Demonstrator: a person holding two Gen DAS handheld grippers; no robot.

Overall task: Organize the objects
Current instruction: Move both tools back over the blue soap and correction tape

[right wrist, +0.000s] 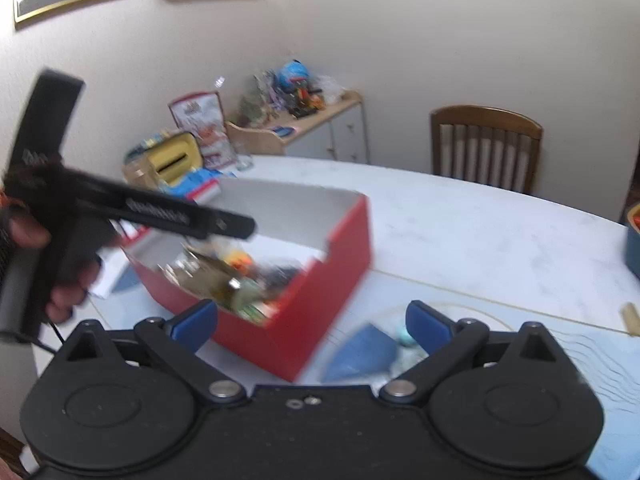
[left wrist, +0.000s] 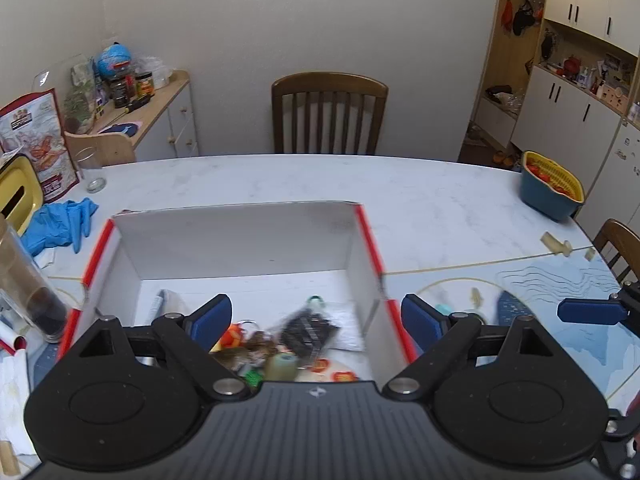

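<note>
A red box with a white inside (left wrist: 240,236) stands on the white table; it also shows in the right wrist view (right wrist: 320,292). Several small items lie in it: a dark packet (left wrist: 306,332), an orange toy (left wrist: 232,336), a pale green roll (left wrist: 282,366). My left gripper (left wrist: 316,316) is open and empty, held above the box's near end. My right gripper (right wrist: 312,320) is open and empty, over the box's near corner. A small teal object (right wrist: 404,334) lies on a blue mat (right wrist: 360,354) beside the box.
Blue gloves (left wrist: 60,220), a glass (left wrist: 90,170), a tall clear cup (left wrist: 28,284) and a snack bag (left wrist: 36,140) sit at the left. A yellow and blue basket (left wrist: 552,188) stands far right. A wooden chair (left wrist: 328,114) is behind the table. Pale scraps (left wrist: 556,244) lie at the right.
</note>
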